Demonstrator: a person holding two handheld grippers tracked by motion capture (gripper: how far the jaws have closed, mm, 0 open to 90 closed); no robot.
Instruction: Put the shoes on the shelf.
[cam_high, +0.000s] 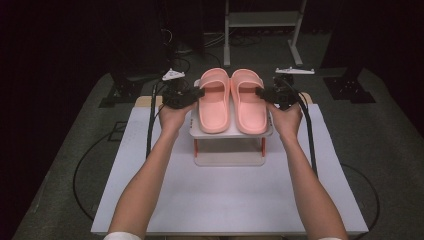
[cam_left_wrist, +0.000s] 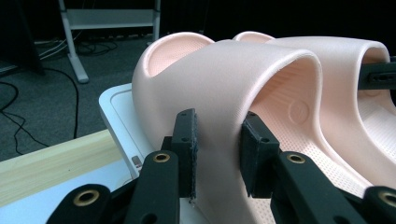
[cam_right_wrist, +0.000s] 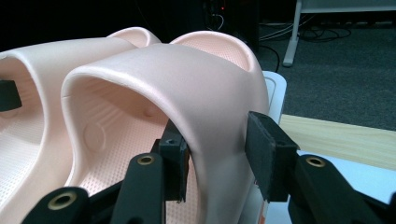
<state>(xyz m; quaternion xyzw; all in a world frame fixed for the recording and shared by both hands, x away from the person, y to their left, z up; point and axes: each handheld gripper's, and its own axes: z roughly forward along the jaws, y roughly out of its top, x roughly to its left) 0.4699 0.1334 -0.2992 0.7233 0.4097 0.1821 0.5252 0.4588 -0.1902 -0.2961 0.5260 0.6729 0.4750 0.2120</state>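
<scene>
Two pink slippers, left slipper (cam_high: 215, 100) and right slipper (cam_high: 248, 100), sat side by side at frame centre on a small white stand (cam_high: 231, 134), matte, dimpled footbeds. Left tongs (cam_left_wrist: 217, 140) pinched the left strap. Right tongs (cam_right_wrist: 219, 154) straddled the right strap, outer pad apart. White table (cam_high: 225, 195) below; metal rack (cam_high: 262, 20) at upper centre.

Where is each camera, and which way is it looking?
High view: above the person's side, looking forward and down at two pink slippers on a white rack; both forearms show.
Left gripper view: on the left gripper, looking along its jaws, pads pinching the left slipper strap.
Right gripper view: on the right gripper, jaws astride the right slipper strap, one pad off it.
Both gripper views share the two slippers.
</scene>
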